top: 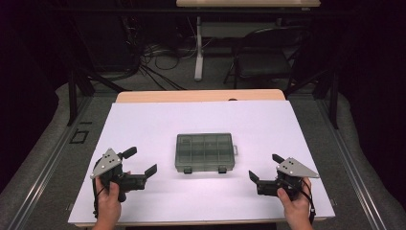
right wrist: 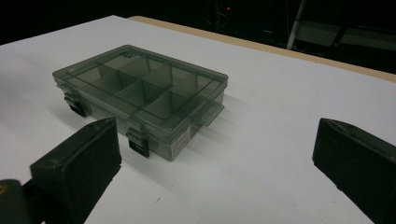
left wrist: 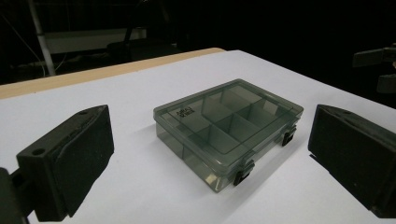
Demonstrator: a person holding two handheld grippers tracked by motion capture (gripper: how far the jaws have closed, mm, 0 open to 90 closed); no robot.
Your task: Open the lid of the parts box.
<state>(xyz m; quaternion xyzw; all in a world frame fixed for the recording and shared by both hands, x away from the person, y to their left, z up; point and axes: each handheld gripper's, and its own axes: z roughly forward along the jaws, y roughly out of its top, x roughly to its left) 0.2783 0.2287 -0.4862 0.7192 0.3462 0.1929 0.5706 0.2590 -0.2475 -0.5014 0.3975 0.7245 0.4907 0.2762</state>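
Jaws wide apart and empty on both left gripper (top: 142,162) and right gripper (top: 265,167). Compartment box (top: 205,152), smoky clear plastic, lid closed, latches on near side: centre of white table (top: 143,120), between grippers, untouched.

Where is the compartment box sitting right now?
In the high view, the compartment box lies shut mid-table on the white sheet, between the left gripper and right gripper.
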